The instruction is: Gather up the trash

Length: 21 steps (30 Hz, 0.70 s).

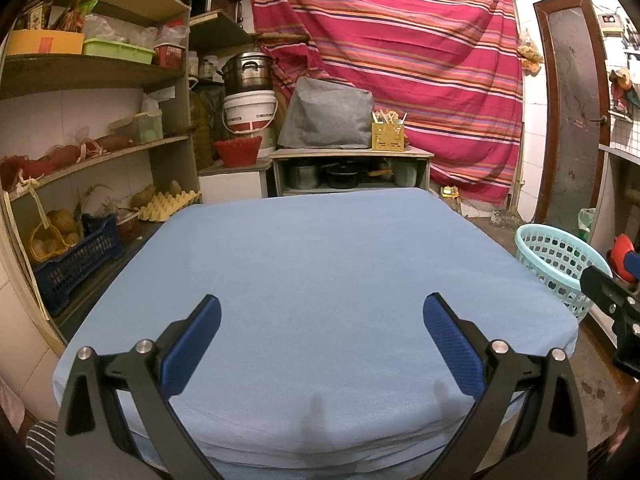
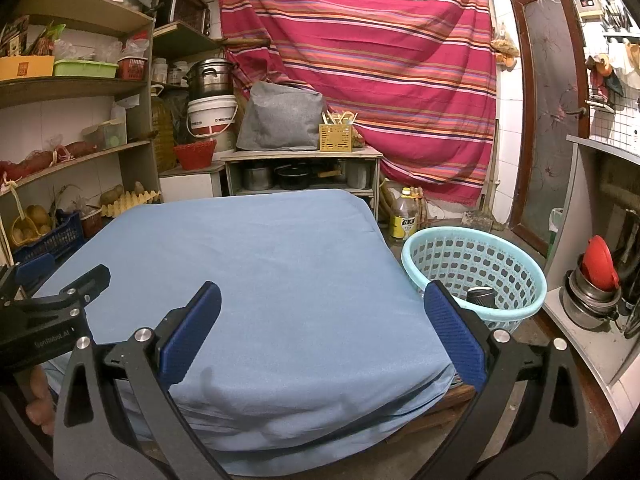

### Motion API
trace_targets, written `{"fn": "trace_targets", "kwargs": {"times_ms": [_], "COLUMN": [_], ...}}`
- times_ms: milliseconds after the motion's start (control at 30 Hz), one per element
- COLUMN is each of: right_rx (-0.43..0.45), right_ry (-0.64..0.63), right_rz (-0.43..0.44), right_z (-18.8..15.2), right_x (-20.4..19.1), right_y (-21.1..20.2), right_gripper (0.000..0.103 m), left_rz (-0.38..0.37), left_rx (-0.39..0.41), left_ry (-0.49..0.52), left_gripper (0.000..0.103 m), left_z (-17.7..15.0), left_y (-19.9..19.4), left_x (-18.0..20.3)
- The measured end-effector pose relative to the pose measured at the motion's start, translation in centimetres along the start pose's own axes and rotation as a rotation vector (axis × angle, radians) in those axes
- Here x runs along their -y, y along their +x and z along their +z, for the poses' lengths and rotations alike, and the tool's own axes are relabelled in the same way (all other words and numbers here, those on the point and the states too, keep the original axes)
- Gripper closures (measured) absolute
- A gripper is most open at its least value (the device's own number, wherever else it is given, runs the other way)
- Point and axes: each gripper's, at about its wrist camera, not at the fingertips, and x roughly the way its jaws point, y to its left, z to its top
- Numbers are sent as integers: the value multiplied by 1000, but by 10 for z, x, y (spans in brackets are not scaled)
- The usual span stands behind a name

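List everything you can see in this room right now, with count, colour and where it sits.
table cloth: one, light blue, over the table in front
laundry basket: one, pale teal, on the floor right of the table
dark cup: one, black, lying inside the basket
striped sheet: one, red with stripes, hung on the back wall
grey cover: one, on the low shelf unit at the back
oil bottle: one, yellow, on the floor behind the basket
white bucket: one, under a steel pot
egg tray: one, yellow, low left shelf
left gripper: jaws open, above the table
right gripper: jaws open, empty
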Motion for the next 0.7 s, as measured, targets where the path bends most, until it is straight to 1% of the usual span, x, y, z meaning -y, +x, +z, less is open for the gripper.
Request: {"fn": "trace_targets", "kwargs": {"times_ms": [700], "right_rx": [2], "right_ry": [-4], "right_rz": [-1], "right_z": [0], "right_x": [-1], "right_y": [1], "right_gripper": [4], "left_rz": [-1], "left_rx": [3], "left_ry": [10], "left_gripper": [4], "left_z": [1], "left_y": [-1], "left_x": [-3]}}
